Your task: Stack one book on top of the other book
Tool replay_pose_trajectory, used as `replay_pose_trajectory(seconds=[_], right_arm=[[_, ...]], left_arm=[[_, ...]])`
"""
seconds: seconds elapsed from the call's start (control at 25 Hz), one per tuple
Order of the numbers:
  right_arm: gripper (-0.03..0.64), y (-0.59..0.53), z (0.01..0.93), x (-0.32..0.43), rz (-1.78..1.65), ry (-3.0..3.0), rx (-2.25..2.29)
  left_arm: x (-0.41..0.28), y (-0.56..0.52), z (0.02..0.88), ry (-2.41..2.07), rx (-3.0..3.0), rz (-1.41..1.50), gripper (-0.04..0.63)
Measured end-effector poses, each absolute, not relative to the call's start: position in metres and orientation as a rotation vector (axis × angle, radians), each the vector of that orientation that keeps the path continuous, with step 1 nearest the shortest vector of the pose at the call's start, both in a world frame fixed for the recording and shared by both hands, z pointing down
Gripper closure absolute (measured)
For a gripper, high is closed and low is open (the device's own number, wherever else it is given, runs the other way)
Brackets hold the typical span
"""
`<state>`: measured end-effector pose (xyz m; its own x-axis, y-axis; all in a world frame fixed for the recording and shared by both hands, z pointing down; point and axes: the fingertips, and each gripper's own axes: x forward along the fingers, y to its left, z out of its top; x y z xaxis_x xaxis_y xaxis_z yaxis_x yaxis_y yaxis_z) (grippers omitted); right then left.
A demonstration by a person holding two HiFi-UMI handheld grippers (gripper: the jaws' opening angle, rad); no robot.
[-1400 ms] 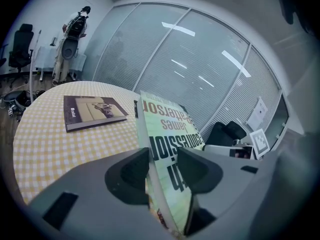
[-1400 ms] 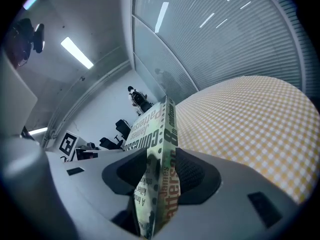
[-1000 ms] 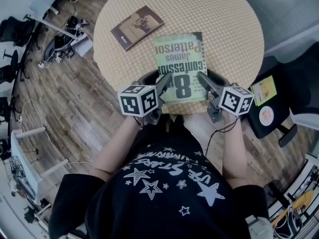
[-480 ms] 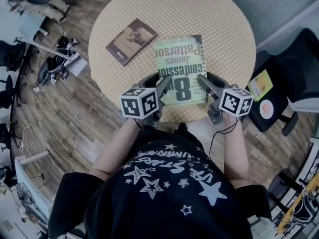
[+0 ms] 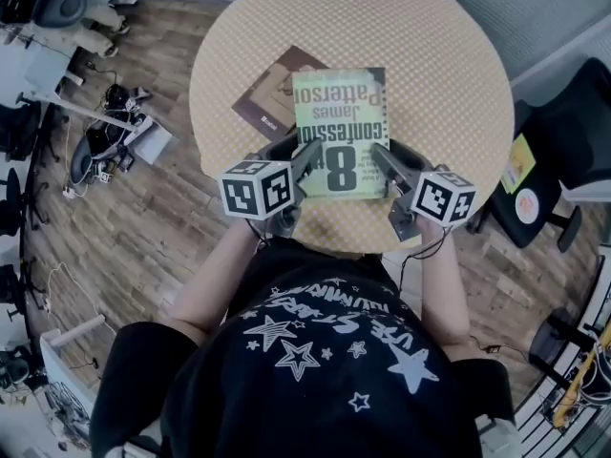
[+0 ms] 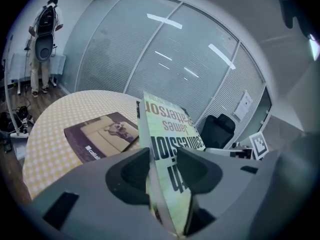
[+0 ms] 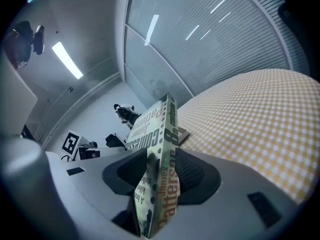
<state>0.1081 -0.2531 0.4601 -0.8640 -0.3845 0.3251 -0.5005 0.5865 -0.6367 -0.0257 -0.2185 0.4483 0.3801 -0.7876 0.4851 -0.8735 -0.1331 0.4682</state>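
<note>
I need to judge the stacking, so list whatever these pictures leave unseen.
The brown book: head view, right part hidden under the green book.
Whether the books touch: no view shows it.
Near corners of the green book: head view, under the left gripper and right gripper.
Print on the brown book: too small in every view.

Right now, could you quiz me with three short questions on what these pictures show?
1. True or false: the left gripper is empty.
2. What is the right gripper shut on? A) the green book B) a cup C) nothing
3. Fill in: the brown book lies flat on the round ___.

Key: 1 false, since it too is shut on the green book. 2 A. 3 table.
</note>
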Motion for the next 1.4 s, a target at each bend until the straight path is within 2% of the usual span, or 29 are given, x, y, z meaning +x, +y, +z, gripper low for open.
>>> replay_pose_trajectory(seconds=[0.28,0.72,1.0,1.4], right_arm=[[0.433,-0.238,0.464,0.039,1.161,-2.636,0.787],[0.433,-0.205,0.467,0.008,1.236,-2.593,1.021],[0.433,-0.188,0.470,0.008,1.280,-2.576,1.115],[0.433,-0.186,0.467,0.049,1.291,-2.617,1.059]], left_arm=[[-0.099,-0.219,0.451,-1.390,1.968,0.157,0.422],[-0.133,-0.207,0.457,-1.242,2.043,0.193,0.423],[-0.133,-0.199,0.457,-1.169,2.069,0.234,0.425],[-0.092,-0.190,0.448,-1.219,2.056,0.265,0.426]])
